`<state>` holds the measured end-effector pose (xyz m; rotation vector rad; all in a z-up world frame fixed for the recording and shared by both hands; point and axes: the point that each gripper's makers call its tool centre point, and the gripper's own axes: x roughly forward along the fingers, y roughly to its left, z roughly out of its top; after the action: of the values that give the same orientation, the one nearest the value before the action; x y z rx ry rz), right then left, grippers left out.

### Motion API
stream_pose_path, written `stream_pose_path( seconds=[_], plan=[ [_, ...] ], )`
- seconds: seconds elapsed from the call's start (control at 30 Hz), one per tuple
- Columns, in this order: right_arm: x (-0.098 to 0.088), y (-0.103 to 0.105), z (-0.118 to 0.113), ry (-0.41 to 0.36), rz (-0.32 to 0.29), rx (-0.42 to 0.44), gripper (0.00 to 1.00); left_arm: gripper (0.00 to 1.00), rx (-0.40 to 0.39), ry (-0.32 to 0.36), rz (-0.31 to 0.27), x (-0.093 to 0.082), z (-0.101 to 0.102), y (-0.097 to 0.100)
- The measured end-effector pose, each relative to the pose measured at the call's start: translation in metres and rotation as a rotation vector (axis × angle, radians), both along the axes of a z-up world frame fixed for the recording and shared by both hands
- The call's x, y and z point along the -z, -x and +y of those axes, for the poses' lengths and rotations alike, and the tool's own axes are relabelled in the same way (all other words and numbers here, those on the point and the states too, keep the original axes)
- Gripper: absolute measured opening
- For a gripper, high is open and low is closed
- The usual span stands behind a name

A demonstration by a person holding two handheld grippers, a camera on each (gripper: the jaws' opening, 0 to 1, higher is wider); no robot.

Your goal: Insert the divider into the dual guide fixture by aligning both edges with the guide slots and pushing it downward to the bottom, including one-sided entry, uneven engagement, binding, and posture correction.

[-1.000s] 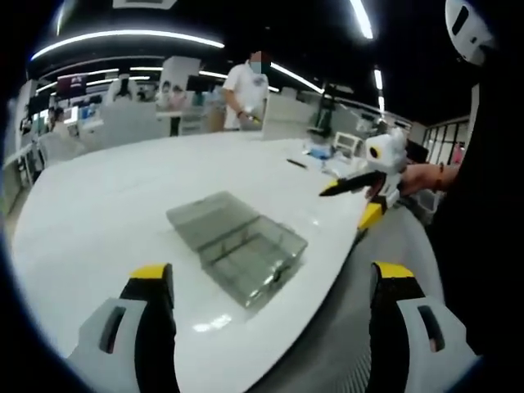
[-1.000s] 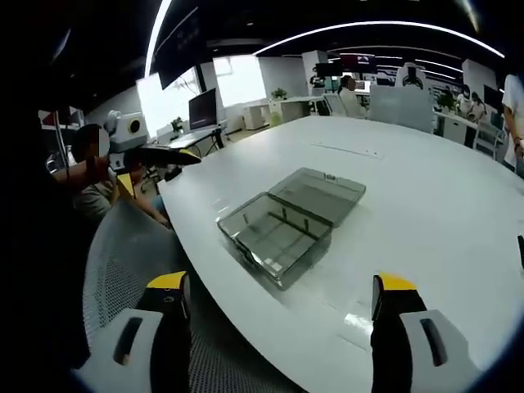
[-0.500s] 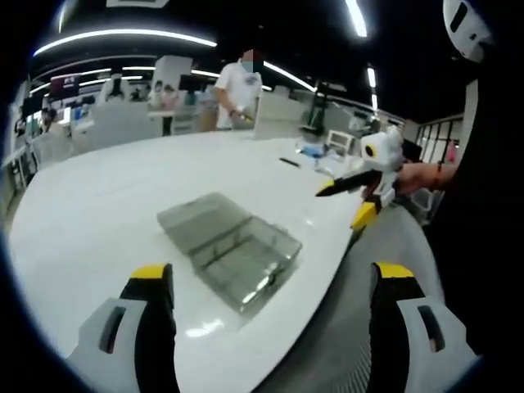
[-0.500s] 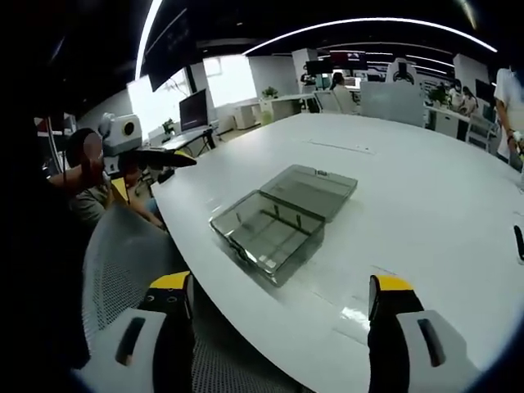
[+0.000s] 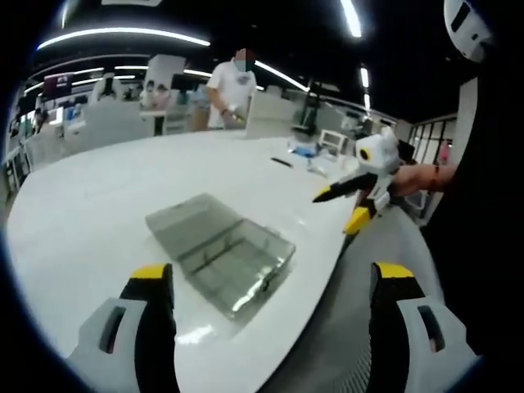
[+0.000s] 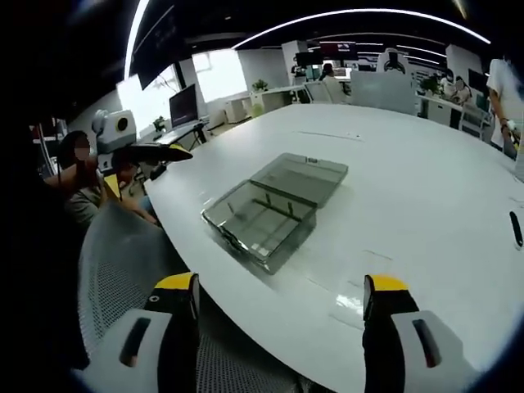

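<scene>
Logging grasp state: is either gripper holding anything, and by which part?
Nothing is held. Left gripper and right gripper are open and empty, short of the clear box.

Open-plan office: desks (image 6: pixel 282 98), monitors (image 6: pixel 182 105), ceiling strip lights (image 5: pixel 123 37).

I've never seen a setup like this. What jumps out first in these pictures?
A clear plastic box with its lid folded open lies near the edge of a big white table. In each view a pair of yellow-tipped jaws rises from the bottom, spread wide and holding nothing: the left gripper and the right gripper. A mesh chair back stands just in front of the table.
</scene>
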<state>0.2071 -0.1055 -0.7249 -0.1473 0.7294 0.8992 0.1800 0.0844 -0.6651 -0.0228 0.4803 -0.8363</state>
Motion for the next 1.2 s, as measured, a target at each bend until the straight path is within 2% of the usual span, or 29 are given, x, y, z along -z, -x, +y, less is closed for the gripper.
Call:
stream_pose_path(
  seconds=[0.37, 0.67, 0.83, 1.0, 1.2],
  plan=[
    [0.013, -0.003, -0.006, 0.068, 0.032, 0.002, 0.75, 0.99, 0.013, 0.013, -0.015, -0.004, -0.01, 0.0],
    [0.022, -0.003, -0.013, 0.115, 0.065, 0.026, 0.72, 0.99, 0.039, 0.004, -0.006, 0.005, -0.019, 0.004],
    [0.023, -0.004, -0.015, 0.122, 0.077, 0.037, 0.71, 0.99, 0.029, 0.022, -0.007, 0.003, -0.021, 0.003],
    [0.03, -0.006, -0.018, 0.152, 0.093, 0.041, 0.7, 0.99, 0.046, -0.009, 0.002, 0.009, -0.02, 0.006],
    [0.033, -0.008, -0.019, 0.162, 0.126, 0.047, 0.67, 0.99, 0.035, 0.0, 0.0, 0.007, -0.021, 0.006]
  ],
)
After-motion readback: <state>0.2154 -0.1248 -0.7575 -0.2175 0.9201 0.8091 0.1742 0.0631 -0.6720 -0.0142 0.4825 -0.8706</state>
